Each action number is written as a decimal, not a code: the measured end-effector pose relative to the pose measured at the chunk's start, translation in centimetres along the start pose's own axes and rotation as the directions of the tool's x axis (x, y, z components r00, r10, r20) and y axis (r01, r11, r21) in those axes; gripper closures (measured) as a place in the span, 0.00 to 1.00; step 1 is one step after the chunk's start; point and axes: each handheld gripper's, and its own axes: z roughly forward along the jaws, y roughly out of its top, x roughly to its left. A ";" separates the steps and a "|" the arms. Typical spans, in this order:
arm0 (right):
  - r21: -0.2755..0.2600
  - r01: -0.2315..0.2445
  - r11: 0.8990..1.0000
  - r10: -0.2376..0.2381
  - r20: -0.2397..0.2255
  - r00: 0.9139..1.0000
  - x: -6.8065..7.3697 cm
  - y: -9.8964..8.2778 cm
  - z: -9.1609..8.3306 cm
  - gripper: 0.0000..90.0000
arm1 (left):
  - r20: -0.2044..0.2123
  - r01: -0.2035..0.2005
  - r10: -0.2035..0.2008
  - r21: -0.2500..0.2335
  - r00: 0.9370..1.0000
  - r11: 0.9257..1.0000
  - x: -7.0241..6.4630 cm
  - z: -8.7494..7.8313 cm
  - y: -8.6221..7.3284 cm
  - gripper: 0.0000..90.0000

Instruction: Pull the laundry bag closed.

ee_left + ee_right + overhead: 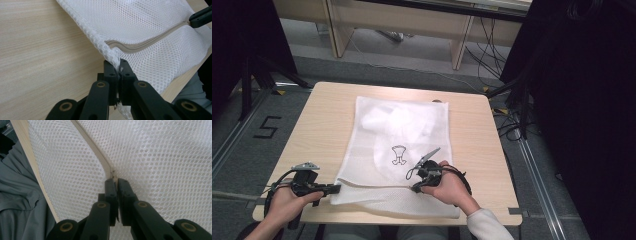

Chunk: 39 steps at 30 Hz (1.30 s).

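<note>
A: High view, from the left: what has the left gripper (333,188) got?
B: Its fingers pinch the near-left corner of the white mesh bag (399,145), which lies flat on the table (322,125).
A: And the right gripper (416,188)?
B: Fingers clamped on the zipper pull (113,173), mid-seam.

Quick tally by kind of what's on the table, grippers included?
White mesh laundry bag: 1
Zip on the bag: 1
Grippers: 2, left gripper and right gripper, each shut on the bag
Total: 4
</note>
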 end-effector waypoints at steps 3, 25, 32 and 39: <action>0.000 0.004 1.000 -0.004 -0.001 1.000 0.0 0.0 0.0 0.98 | 0.002 -0.001 0.001 0.002 1.000 1.000 0.0 0.0 0.0 0.96; -0.001 -0.003 1.000 0.003 0.003 1.000 -0.2 -0.4 -0.3 0.98 | 0.001 -0.002 0.002 0.003 1.000 1.000 0.0 0.0 0.0 0.96; -0.003 -0.006 1.000 0.006 0.003 1.000 -0.2 -0.5 -0.5 0.98 | -0.001 -0.002 0.002 -0.002 1.000 1.000 0.0 0.0 0.0 0.96; -0.001 -0.018 1.000 0.018 0.007 1.000 -0.4 -0.8 -0.6 0.98 | 0.004 -0.002 0.002 0.003 1.000 1.000 0.0 0.0 0.0 0.96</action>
